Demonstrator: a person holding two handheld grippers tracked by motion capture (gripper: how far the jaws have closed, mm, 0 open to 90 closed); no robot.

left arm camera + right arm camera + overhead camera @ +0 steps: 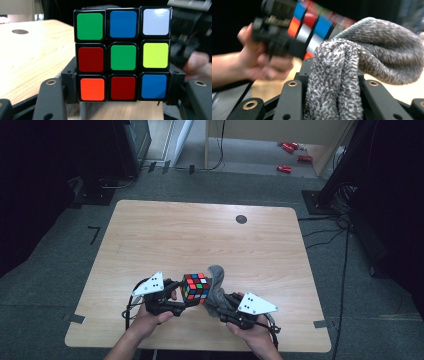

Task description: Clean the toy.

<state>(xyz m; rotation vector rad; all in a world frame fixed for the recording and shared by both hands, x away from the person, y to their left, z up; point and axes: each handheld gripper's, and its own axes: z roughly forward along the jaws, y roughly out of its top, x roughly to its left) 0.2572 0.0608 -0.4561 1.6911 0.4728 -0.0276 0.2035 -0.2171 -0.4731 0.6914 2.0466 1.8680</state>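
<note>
High view overhead, facing forward; tongs views close (sharing cube (122,55)).

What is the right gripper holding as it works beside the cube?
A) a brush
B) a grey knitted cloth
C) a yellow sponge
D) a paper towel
B: the right gripper has its jaws closed on a grey knitted cloth, bunched up beside the puzzle cube.
</note>
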